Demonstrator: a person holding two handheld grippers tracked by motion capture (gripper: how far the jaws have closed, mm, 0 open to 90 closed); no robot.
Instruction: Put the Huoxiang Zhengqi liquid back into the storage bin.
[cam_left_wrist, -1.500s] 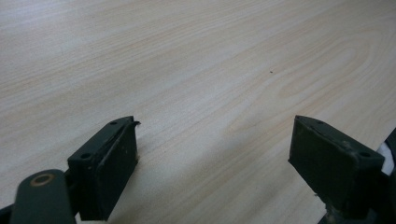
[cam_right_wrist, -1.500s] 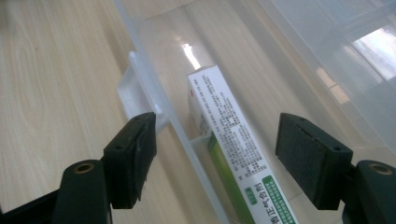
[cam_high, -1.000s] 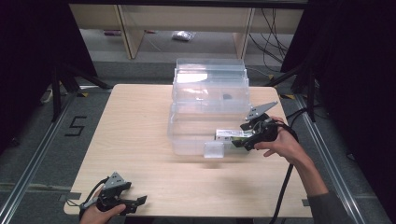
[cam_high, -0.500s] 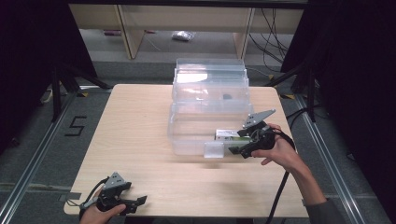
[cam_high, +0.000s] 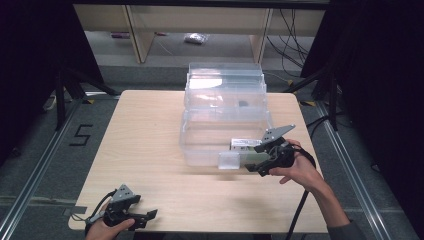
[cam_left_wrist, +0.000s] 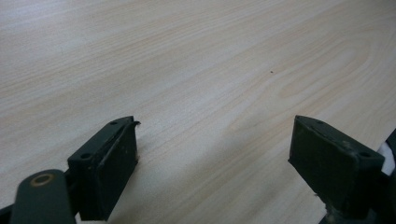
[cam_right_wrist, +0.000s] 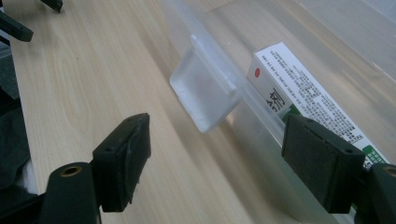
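Note:
A clear plastic bin (cam_high: 200, 145) stands in the middle of the table, its lid (cam_high: 225, 82) raised behind it. Inside, at the front right, lies a white and green printed box (cam_high: 244, 144), which the right gripper view shows as a box (cam_right_wrist: 303, 98) behind the bin's front wall. A clear latch flap (cam_high: 229, 161) hangs off that wall, close ahead as the flap (cam_right_wrist: 205, 88). My right gripper (cam_high: 252, 161) is open at the bin's front right rim, its jaws either side of the wall (cam_right_wrist: 219, 158). My left gripper (cam_high: 147, 217) rests open near the table's front left corner, over bare wood (cam_left_wrist: 215, 158).
The light wooden table (cam_high: 145, 130) has free room left of the bin and along its front. A shelf unit (cam_high: 140, 30) and cables lie on the floor beyond the far edge. A black cable (cam_high: 300, 210) trails from the right gripper.
The right gripper has come down and slightly left, from above the box to the bin's front rim. The box stays in the bin. The left gripper has not moved.

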